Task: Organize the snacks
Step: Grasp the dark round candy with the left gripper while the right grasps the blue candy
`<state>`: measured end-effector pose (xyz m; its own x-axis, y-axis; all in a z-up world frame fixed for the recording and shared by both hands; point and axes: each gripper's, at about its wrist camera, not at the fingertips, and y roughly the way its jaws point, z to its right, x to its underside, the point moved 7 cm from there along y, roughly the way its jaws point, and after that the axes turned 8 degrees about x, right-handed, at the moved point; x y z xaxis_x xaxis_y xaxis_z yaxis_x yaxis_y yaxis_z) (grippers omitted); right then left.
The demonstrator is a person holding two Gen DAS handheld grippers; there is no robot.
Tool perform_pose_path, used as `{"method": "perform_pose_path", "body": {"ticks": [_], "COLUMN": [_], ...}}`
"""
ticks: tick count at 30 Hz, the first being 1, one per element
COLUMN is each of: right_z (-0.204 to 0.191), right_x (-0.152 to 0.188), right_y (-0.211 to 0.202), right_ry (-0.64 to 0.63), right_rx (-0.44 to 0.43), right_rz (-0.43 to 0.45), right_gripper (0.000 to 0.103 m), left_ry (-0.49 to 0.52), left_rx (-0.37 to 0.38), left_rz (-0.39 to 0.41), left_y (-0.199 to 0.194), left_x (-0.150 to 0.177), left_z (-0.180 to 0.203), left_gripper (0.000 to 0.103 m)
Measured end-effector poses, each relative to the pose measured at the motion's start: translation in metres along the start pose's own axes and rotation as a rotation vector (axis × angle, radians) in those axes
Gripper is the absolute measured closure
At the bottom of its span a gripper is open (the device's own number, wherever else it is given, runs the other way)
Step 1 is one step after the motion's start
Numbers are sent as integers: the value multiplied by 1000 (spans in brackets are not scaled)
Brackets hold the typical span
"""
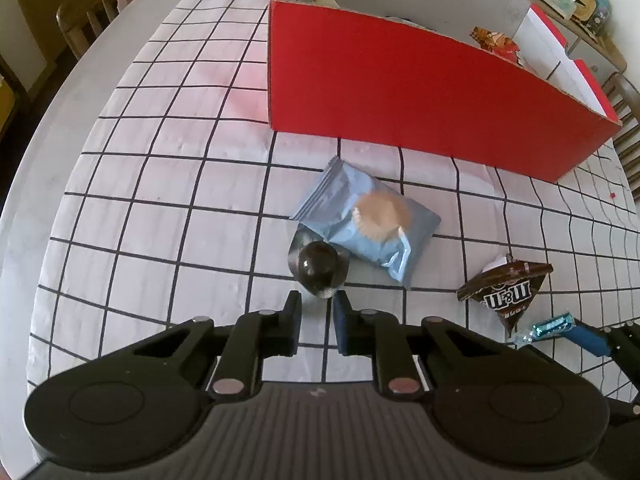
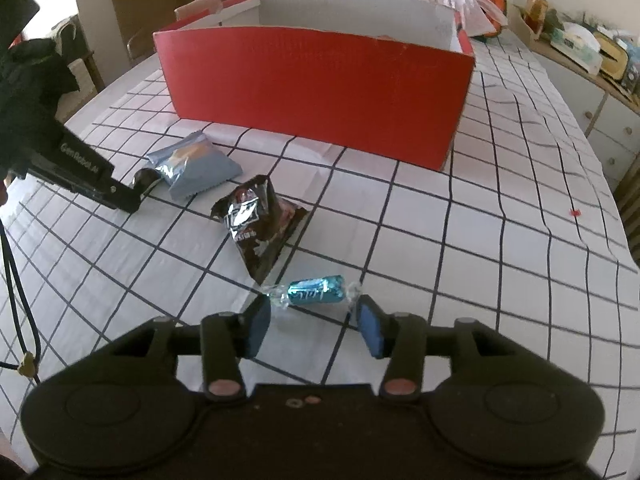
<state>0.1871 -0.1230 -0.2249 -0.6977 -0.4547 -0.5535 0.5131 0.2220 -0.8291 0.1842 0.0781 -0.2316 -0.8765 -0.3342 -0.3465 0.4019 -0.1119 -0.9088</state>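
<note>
Red box [image 1: 420, 92] holding a snack packet [image 1: 494, 40], left claw [image 1: 317, 304] parted, right claw [image 2: 314, 312] wide, both empty

Glossy foil candy [image 2: 316, 290], matt cardboard box [image 2: 320, 84]

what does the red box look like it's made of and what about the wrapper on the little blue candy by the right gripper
The red box looks like corrugated cardboard: matte red outside, plain grey inside, with a raw brown cut edge along the rim. The blue candy seems wrapped in shiny metallic foil or film, since it glints, with crinkled clear twisted ends, probably cellophane. It lies just ahead of the open right gripper.
</note>
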Motion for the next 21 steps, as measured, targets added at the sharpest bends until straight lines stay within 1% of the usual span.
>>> {"method": "perform_pose_path", "body": {"ticks": [2,6,8,9,12,14,17,18,21], "right_z": [3,9,9,8,3,-1,-14,-18,-26], "right_x": [1,2,0,-1,-7,-10,-9,-7,-7], "right_y": [-1,-4,-6,-7,-9,-8,-3,0,5], "right_ry": [18,45,34,19,12,44,95,105,132], "right_rx": [-7,-22,-47,-54,-81,-94,-108,-99,-59], "right_rz": [-2,0,7,8,11,3,-31,-43,-59], "right_gripper": [55,50,42,36,35,34,33,33,34], "left_ry": [-1,-4,-2,-2,2,2,2,5,-3], "left_rx": [6,12,17,21,24,23,28,28,20], "left_rz": [-3,0,4,7,10,13,17,16,12], "left_y": [-1,-5,-7,-8,-11,-12,-14,-14,-13], "left_x": [1,3,5,5,7,7,5,4,2], "left_z": [-1,-3,-3,-3,-3,-3,-3,-3,-3], "left_gripper": [86,86,86,86,86,86,86,84,73]}}
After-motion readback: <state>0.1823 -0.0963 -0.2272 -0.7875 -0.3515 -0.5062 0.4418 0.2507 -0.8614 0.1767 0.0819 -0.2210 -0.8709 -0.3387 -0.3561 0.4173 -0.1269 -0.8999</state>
